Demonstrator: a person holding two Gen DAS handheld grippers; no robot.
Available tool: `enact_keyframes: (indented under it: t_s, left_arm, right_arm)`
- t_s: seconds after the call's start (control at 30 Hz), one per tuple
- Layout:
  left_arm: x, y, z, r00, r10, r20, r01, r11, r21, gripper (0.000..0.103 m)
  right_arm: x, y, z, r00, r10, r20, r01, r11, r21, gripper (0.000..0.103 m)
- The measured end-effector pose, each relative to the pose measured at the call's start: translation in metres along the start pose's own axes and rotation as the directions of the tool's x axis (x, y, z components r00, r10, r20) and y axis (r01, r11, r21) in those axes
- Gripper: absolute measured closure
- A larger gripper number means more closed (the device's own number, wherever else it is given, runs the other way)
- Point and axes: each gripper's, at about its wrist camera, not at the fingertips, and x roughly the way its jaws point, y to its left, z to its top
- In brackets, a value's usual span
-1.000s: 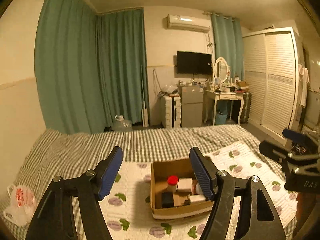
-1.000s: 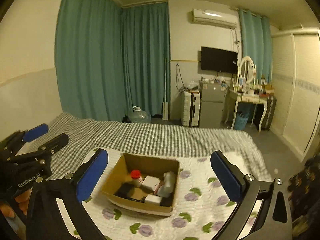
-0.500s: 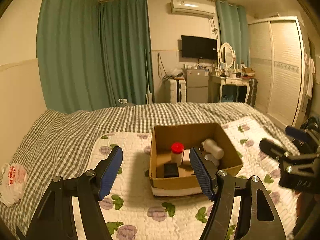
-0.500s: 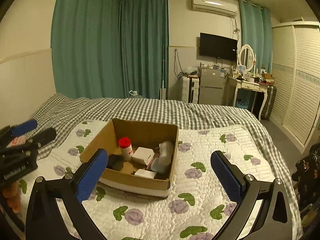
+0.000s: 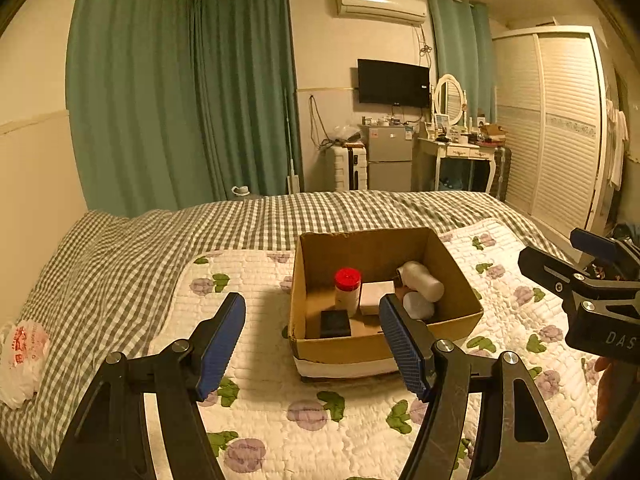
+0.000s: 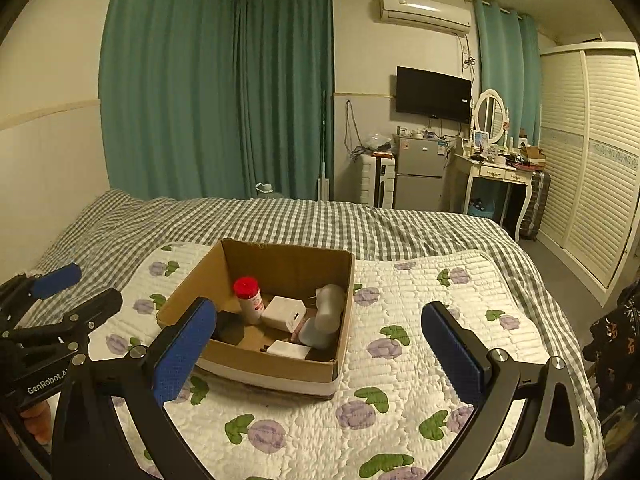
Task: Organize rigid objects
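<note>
An open cardboard box (image 5: 456, 280) (image 6: 280, 364) sits on a flowered quilt on the bed. Inside are a red-capped bottle (image 5: 347, 291) (image 6: 248, 299), a black box (image 5: 335, 323), white boxes (image 5: 375, 297) (image 6: 283, 313) and pale plastic bottles (image 5: 421, 281) (image 6: 326, 314). My left gripper (image 5: 312, 344) is open and empty, above the quilt just in front of the box. My right gripper (image 6: 320, 354) is open wide and empty, in front of the box's near right side. Each gripper shows at the edge of the other's view.
The flowered quilt (image 6: 400, 360) lies over a checked bedspread (image 5: 120, 256). A plastic bag (image 5: 22, 360) lies at the bed's left edge. Beyond the bed stand green curtains, a small fridge (image 6: 418, 172), a dressing table (image 6: 496, 172) and a wardrobe (image 6: 592, 152).
Both grippers have moved closer to the box and tilted so its inside shows more clearly. Both stay open and empty.
</note>
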Motion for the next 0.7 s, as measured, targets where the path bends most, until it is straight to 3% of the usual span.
enact_keyframes:
  t_s: [0.7]
  left_arm:
    - [0.0044,0.0019,0.0004,0.999,-0.033,-0.038,0.032,0.999,-0.010,0.031]
  right_arm:
    - [0.0079,0.0012,-0.0073,0.999,-0.004,-0.036,0.004,1.000,0.008,0.000]
